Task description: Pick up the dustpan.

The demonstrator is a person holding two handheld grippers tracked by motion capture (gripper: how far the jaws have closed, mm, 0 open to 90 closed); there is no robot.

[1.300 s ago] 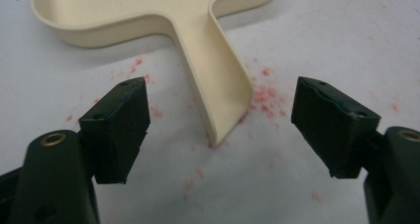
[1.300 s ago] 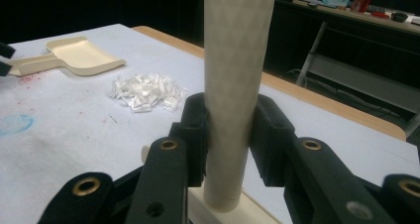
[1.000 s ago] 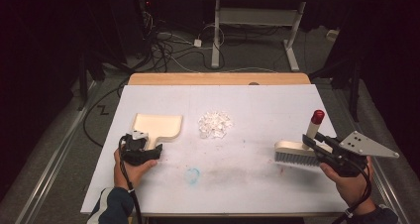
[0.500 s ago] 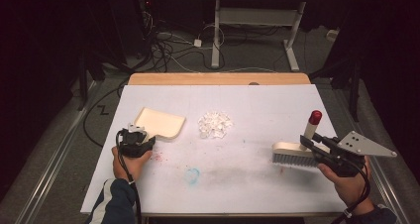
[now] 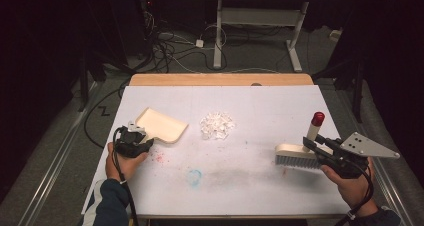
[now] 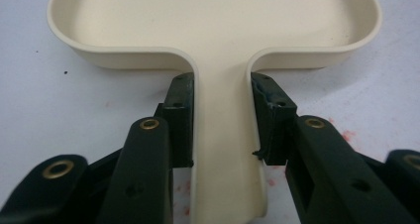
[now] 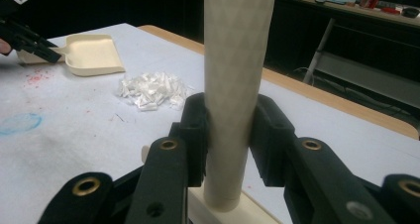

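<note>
On the white worktop (image 5: 260, 116), the left gripper (image 6: 221, 116) has just clenched its jaws on the light, rigid dustpan (image 6: 213, 26) by its narrow handle, the right gripper (image 7: 229, 130) clamps the stiff brush (image 5: 300, 153) by its upright handle, and the loose, easily scattered paper scraps (image 5: 217, 125) lie between.

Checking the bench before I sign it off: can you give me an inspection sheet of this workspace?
Surface: white table top, with red specks, a blue smudge and a grey smear.
Job's things: cream dustpan at left; pile of white scraps mid-table; brush with upright red-capped handle at right.
Clutter: nothing seen on the table.
Grippers: left gripper shut on the dustpan's handle; right gripper shut on the brush's handle.
Cables: one trails from each gripper; a tangle of cables lies on the floor beyond.
Surroundings: dark room, white desk frame behind.
</note>
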